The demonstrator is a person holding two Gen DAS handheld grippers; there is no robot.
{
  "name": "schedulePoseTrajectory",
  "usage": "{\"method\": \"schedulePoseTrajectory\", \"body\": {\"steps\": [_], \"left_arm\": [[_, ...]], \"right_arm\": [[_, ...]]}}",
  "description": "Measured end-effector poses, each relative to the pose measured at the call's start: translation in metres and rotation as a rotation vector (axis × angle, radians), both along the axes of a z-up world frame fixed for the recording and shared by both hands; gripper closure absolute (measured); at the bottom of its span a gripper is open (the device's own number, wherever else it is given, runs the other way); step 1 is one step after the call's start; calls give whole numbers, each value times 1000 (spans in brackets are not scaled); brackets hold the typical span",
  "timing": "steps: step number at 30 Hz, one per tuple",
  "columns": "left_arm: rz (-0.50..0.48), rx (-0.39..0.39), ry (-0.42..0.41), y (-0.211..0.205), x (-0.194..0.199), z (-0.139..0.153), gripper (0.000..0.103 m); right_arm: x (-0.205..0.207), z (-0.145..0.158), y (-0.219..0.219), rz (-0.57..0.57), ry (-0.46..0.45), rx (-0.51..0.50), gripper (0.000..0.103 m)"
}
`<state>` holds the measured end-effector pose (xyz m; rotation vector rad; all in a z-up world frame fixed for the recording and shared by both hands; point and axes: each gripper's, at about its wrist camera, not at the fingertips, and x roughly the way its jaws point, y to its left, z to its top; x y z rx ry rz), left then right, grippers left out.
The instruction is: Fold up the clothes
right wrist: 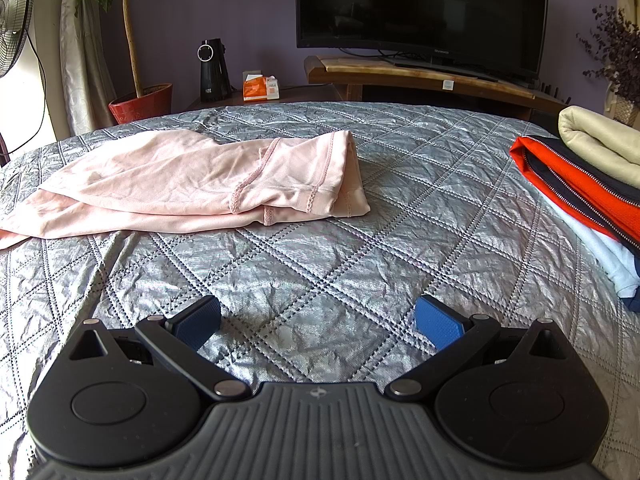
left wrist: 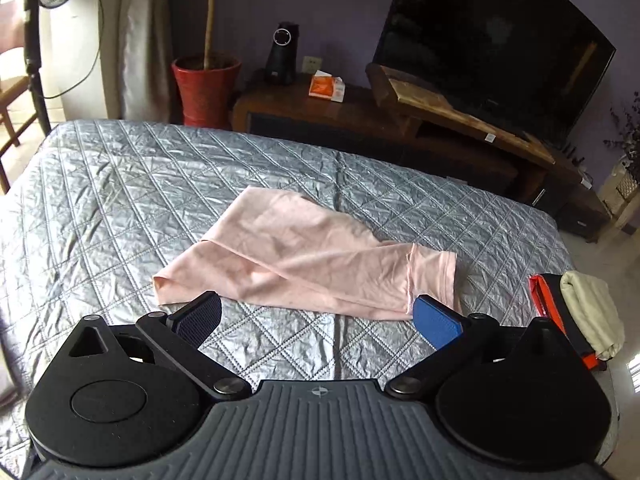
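A pale pink garment [left wrist: 304,256] lies partly folded on the grey quilted bed [left wrist: 120,184]. My left gripper [left wrist: 318,322] is open and empty, just short of the garment's near edge, its pads level with that edge. In the right wrist view the same pink garment [right wrist: 192,184] lies ahead to the left, its hemmed ends pointing right. My right gripper [right wrist: 318,322] is open and empty above bare quilt [right wrist: 320,248], well short of the garment.
A stack of folded clothes, cream on orange and dark [right wrist: 588,172], sits at the bed's right edge; it also shows in the left wrist view [left wrist: 580,312]. Beyond the bed stand a wooden TV unit [right wrist: 420,76], a TV [right wrist: 420,8] and a red plant pot [right wrist: 142,104].
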<state>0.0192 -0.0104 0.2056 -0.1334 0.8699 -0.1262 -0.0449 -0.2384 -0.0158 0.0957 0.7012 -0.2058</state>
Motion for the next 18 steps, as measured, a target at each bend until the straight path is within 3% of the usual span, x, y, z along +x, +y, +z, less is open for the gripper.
{"method": "schedulePoseTrajectory", "body": {"steps": [3, 18], "left_arm": [[-7, 49, 6, -7, -6, 2, 0], [-68, 40, 9, -30, -19, 15, 0]], "right_arm": [[0, 0, 0, 0, 0, 0, 0], [0, 0, 0, 0, 0, 0, 0]]}}
